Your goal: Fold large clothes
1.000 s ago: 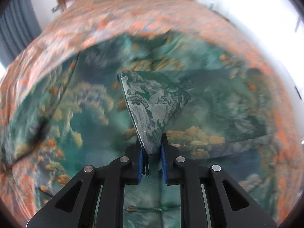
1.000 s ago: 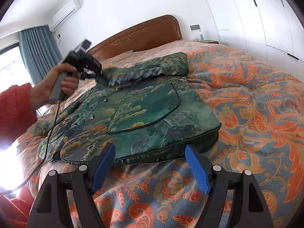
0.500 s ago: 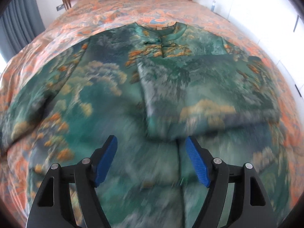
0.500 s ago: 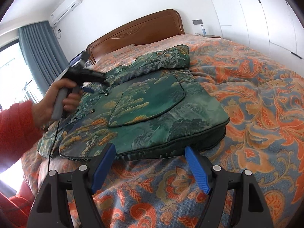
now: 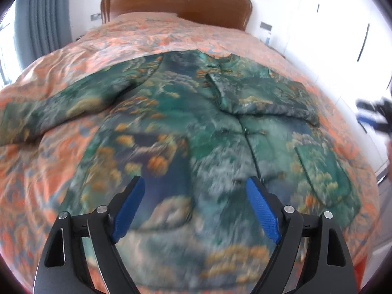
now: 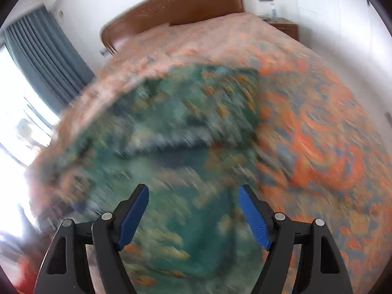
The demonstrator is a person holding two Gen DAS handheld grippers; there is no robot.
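A large green jacket with a cloud and tree print [image 5: 186, 132] lies face up on the bed. Its right sleeve [image 5: 264, 100] is folded across the chest; its left sleeve [image 5: 61, 107] stretches out to the left. My left gripper [image 5: 193, 196] is open and empty above the jacket's lower half. My right gripper [image 6: 193, 203] is open and empty over the jacket [image 6: 176, 132], which is heavily blurred in that view. The right gripper also shows at the far right of the left wrist view [image 5: 372, 115].
The orange and blue floral bedspread [image 5: 152, 36] covers the whole bed. A brown wooden headboard [image 5: 176, 2] stands at the far end. Blue-grey curtains [image 6: 46, 58] and a bright window are on the left. White wardrobe doors [image 5: 343, 29] line the right wall.
My left gripper let go of the right sleeve, left it across the chest, and pulled back toward the hem. My right gripper swung from the bed's side to over the jacket.
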